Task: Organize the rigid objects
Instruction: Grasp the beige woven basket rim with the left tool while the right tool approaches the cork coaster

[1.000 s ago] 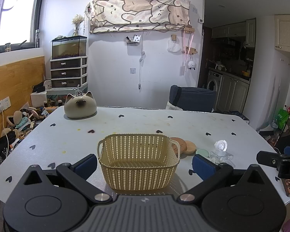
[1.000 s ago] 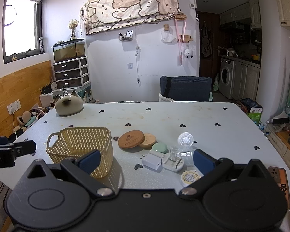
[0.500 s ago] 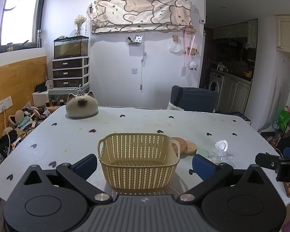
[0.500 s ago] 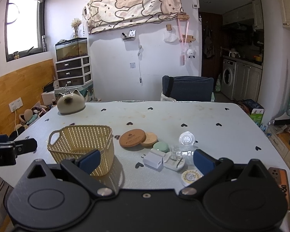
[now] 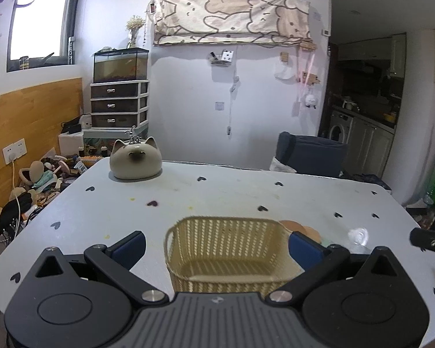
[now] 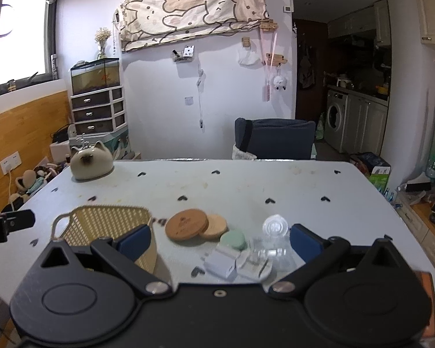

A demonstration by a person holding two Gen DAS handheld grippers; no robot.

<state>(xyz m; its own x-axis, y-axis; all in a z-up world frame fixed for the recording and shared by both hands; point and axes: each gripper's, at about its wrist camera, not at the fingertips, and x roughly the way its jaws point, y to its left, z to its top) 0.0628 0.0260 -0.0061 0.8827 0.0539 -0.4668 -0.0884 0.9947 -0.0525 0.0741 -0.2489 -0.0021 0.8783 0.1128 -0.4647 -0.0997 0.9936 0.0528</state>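
Left tool [image 5: 216, 245] (spread wide) frames basket [image 5: 226, 249]; nothing gripped

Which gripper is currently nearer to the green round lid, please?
Right. The right gripper has the green round lid between its open fingers; the left gripper brackets the wicker basket, the lid beyond its right finger.

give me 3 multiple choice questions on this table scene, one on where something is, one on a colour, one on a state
1. Where does the cat-shaped pot stand?
A. far left corner of the table
B. inside the basket
C. on the chair

2. What colour is the small round lid near the wooden discs?
A. red
B. pale green
C. black

3. What is in the wicker basket?
A. a wooden disc
B. a charger
C. nothing visible

Answers: 1 A, it sits by the far left table edge. 2 B, it is mint-toned. 3 C, the left wrist view shows its floor bare.
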